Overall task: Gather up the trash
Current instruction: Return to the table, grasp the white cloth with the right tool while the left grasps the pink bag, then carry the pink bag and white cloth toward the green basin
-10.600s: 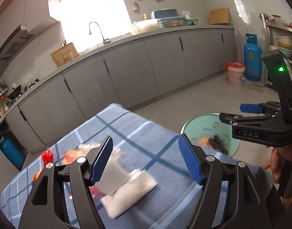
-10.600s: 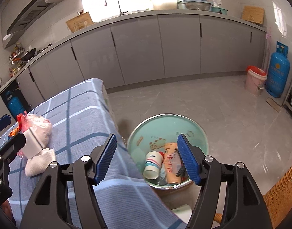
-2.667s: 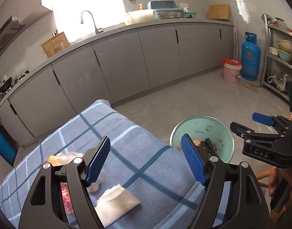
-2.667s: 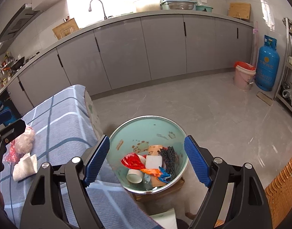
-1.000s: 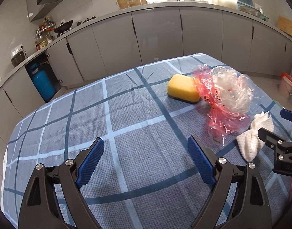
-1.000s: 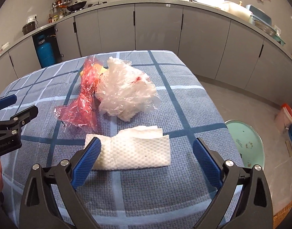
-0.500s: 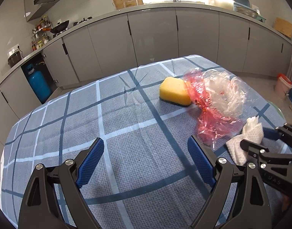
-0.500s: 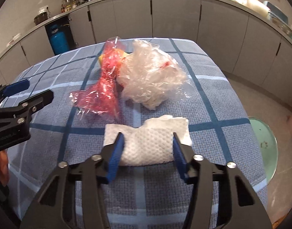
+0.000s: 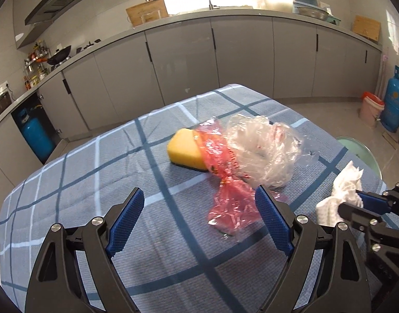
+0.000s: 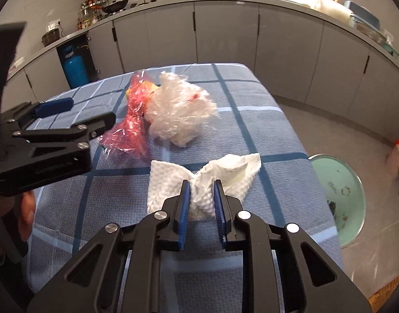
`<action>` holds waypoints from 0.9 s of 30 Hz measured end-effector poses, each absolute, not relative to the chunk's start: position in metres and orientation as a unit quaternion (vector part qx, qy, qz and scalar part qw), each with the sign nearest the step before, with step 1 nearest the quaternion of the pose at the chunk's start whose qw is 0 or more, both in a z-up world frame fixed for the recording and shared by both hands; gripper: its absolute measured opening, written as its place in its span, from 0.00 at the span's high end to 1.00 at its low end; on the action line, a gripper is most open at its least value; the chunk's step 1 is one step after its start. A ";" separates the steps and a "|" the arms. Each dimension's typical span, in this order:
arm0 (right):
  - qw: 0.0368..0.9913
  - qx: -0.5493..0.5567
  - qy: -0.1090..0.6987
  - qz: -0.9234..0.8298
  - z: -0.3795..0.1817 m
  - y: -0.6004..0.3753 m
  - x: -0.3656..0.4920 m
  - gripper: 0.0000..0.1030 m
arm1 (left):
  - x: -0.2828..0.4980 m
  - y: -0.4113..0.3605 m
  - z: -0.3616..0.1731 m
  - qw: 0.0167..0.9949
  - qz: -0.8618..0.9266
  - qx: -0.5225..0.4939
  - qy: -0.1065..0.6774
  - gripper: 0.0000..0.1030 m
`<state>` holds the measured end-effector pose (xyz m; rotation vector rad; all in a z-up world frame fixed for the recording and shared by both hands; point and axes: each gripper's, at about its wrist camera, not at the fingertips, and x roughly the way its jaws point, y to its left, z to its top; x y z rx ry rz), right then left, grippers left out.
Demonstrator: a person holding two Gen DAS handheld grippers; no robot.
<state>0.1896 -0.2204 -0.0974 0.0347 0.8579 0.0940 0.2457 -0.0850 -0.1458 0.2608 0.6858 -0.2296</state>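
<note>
right gripper (image 10: 201, 200): blue-padded jaws are pinched onto the white crumpled paper towel (image 10: 207, 180); the towel is bunched at its middle, both ends flared out, low over the cloth.
left gripper (image 9: 199, 220): jaws spread wide, nothing held; it is hovering over the blue plaid tablecloth (image 9: 95, 182).
paper towel location: near the right edge of the table, on the side facing the bin; seen clamped at (image 9: 340, 195) from the left view.
red crinkled plastic wrapper (image 9: 225, 182): lying on the cloth, between the left fingers' line of sight.
clear crumpled plastic bag (image 9: 264, 151): touching the red wrapper, on its right.
yellow rectangular sponge (image 9: 183, 151): behind the red wrapper, partly covered by it.
round pale-green trash bin (image 10: 338, 198): on the floor just beside the table's right edge; dark scraps are seen inside.
</note>
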 end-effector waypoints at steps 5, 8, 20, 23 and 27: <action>0.908 0.012 0.418 0.036 -0.097 -0.226 0.178 0.80 | 0.257 -0.097 -0.165 0.913 -0.130 0.125 0.365 0.37; 0.907 0.010 0.420 0.034 -0.098 -0.227 0.174 0.80 | 0.262 -0.097 -0.173 0.905 -0.143 0.117 0.384 0.73; 0.915 -0.001 0.401 0.043 -0.089 -0.213 0.171 0.80 | 0.233 -0.057 -0.149 0.918 -0.126 0.114 0.358 0.85; 0.919 0.000 0.392 0.040 -0.083 -0.214 0.167 0.80 | 0.221 -0.051 -0.137 0.925 -0.115 0.123 0.342 0.86; 0.924 0.002 0.381 0.032 -0.074 -0.220 0.163 0.80 | 0.210 -0.058 -0.122 0.930 -0.114 0.137 0.321 0.86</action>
